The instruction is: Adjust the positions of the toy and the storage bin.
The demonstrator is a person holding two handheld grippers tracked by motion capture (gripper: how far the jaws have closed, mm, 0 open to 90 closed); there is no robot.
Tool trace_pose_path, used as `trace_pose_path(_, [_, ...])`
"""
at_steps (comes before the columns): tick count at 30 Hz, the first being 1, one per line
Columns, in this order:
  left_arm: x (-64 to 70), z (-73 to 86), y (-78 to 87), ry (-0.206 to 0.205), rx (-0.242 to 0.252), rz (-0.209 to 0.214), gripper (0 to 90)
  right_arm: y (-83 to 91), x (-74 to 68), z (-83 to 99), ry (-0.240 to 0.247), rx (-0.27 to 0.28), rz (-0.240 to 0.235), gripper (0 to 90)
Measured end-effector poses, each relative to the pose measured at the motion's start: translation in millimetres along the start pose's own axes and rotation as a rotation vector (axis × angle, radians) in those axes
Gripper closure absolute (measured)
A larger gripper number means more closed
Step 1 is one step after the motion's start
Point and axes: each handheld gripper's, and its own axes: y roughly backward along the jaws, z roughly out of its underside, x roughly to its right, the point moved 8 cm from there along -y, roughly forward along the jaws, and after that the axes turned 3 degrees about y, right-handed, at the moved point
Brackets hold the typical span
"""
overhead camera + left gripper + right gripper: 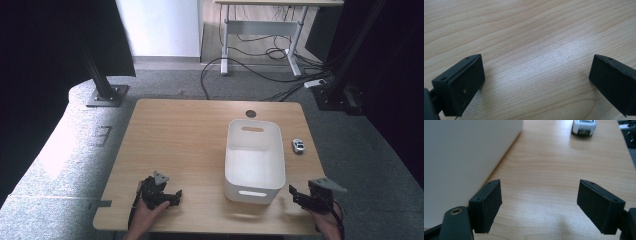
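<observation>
Left gripper point(176, 194) jaws wide over bare wooden table point(185, 135), right gripper point(294, 192) jaws wide beside white plastic bin point(254, 159), small white toy car point(298, 145) lying farther ahead, right of bin

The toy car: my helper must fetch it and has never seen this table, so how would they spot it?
Start from the wooden table and find the big white bin on its right half. Just right of the bin, near the table's right edge, sits the toy car: small, white and grey, the one loose item there.
</observation>
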Motion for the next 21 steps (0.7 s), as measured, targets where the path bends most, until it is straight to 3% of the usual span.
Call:
trace_pose_path(5, [0.0,0.0,0.0,0.001,0.0,0.0,0.3,11.0,-2.2,-14.3,-0.011,0.047,-0.011,19.7])
trace_pose_path(21, [0.1,0.2,0.2,0.002,0.0,0.0,0.3,32.2,-10.0,-39.8,-0.005,0.106,-0.036,19.6])
